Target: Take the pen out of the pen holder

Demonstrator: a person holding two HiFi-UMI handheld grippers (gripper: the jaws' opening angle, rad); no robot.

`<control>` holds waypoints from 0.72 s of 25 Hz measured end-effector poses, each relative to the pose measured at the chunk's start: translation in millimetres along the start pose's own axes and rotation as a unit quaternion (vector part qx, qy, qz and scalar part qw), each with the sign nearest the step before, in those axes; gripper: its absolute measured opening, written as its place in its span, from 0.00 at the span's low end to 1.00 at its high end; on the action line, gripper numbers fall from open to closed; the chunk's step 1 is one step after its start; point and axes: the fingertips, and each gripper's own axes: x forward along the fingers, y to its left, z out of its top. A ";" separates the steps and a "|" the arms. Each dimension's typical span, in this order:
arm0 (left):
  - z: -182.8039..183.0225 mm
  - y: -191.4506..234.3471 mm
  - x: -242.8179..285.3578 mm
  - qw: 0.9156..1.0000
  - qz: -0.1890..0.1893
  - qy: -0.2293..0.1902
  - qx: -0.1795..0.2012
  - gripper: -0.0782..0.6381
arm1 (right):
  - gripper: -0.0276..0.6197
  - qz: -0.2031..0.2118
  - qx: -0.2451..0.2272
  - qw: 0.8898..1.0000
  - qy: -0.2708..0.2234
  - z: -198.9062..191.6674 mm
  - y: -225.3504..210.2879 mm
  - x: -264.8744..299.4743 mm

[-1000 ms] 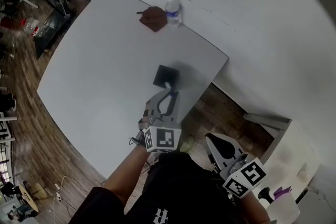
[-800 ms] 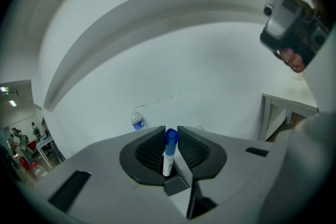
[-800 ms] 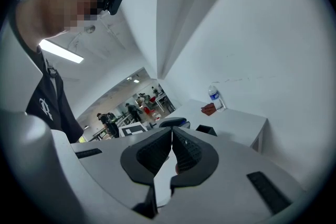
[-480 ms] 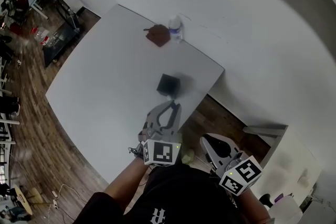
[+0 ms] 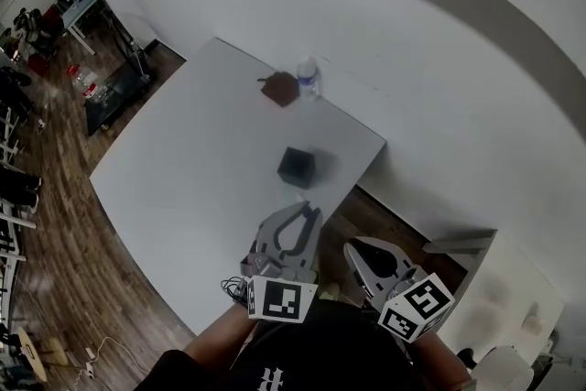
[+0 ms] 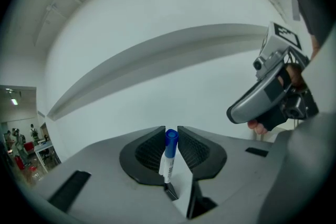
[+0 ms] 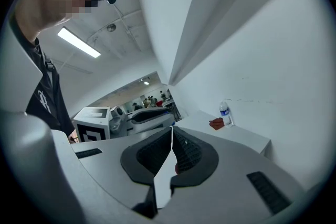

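Your left gripper (image 6: 171, 132) pinched the pen (image 6: 167, 161) near its blue-capped end; it looked light, stiff, probably slippery. Your right gripper (image 7: 171, 132) was closed, empty.

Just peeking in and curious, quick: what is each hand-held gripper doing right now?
Left hand-held gripper: closed on a blue-capped pen.
Right hand-held gripper: closed, nothing between its jaws.

Water bottle (image 5: 309, 79) just beside brown item (image 5: 281, 89) nr far edge of white table (image 5: 183, 169).
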 end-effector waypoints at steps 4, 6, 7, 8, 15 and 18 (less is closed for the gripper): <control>13.4 -4.7 -16.5 1.000 -0.001 -0.010 -0.001 0.21 | 0.07 0.005 -0.015 1.000 -0.009 4.9 10.2 -3.7; 19.9 -6.5 -24.2 1.000 -0.001 -0.015 -0.004 0.21 | 0.07 0.010 -0.023 1.000 -0.016 8.6 14.9 -5.7; 23.0 -7.1 -27.6 1.000 -0.001 -0.017 -0.007 0.21 | 0.07 0.012 -0.028 0.999 -0.020 10.7 16.9 -6.5; 26.1 -8.0 -30.6 1.000 0.000 -0.020 -0.009 0.21 | 0.07 0.013 -0.034 0.999 -0.023 12.5 18.2 -7.2; 35.8 -16.3 -44.7 0.999 -0.003 -0.032 -0.022 0.21 | 0.06 0.008 -0.062 0.998 -0.028 18.1 25.0 -12.7; 34.6 -17.5 -50.6 0.999 -0.002 -0.030 -0.022 0.21 | 0.06 0.010 -0.066 0.997 -0.027 16.7 30.0 -14.2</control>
